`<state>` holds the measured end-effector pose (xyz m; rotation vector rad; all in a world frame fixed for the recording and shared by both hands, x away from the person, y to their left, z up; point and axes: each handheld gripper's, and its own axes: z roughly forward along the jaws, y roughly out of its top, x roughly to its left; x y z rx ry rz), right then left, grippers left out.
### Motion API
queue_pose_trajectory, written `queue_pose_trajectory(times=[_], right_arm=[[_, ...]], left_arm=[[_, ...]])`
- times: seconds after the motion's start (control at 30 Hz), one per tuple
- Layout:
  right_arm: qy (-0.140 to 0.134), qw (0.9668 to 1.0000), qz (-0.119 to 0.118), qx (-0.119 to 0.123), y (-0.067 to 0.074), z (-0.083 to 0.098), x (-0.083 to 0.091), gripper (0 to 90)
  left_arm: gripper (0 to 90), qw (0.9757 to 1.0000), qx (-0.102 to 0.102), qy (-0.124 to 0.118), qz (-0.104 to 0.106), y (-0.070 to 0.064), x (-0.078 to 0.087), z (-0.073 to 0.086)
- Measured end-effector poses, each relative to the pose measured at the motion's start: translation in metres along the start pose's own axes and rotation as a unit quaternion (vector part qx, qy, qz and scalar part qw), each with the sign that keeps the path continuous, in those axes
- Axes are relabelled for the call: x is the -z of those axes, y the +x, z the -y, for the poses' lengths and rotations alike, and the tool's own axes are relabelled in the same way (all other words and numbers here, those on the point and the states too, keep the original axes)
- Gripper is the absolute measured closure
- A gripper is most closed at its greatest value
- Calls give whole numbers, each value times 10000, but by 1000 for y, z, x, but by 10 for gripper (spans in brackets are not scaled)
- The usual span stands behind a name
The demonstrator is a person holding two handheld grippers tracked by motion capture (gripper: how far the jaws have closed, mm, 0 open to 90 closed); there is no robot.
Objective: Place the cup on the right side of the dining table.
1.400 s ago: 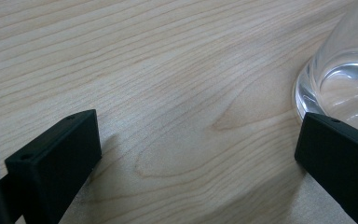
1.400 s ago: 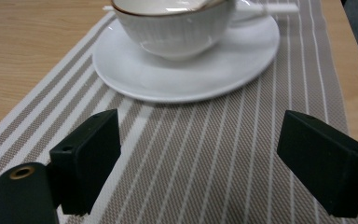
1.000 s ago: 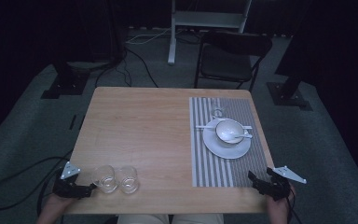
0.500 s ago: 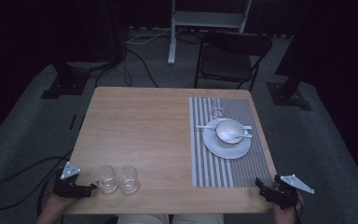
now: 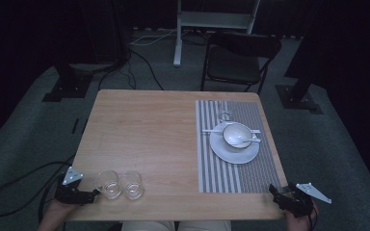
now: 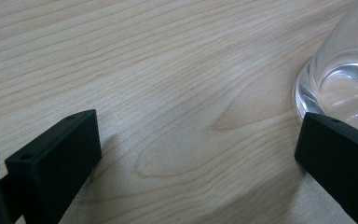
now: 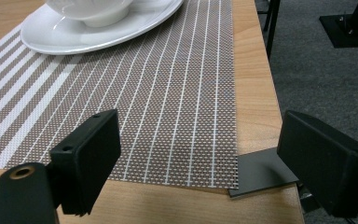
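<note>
At the near left corner of the table [image 5: 144, 130] the left gripper [image 5: 90, 196] rests with jaws spread wide — one jaw just beside a glass [image 5: 108, 184], a second glass [image 5: 132, 185] touching it. At the near right corner the right gripper [image 5: 278, 193] gapes wide by the striped mat [image 5: 231, 173]. Farther back — a plate [image 5: 234, 150] carrying a bowl [image 5: 236, 134].

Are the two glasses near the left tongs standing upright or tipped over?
Upright. In the high view both glasses show round rims facing up, side by side on the table, beside the left tongs, whose jaws stand open.
</note>
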<state>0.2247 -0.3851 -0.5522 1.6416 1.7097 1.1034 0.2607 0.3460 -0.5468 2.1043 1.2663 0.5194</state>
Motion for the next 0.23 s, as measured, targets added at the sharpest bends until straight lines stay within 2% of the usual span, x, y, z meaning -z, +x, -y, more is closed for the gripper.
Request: queue_pose_trajectory(times=[0.23], right_arm=[[106,9999,18,35,1,0,-2,129]], left_arm=[[6,10000,1,0,0,0,0,0]])
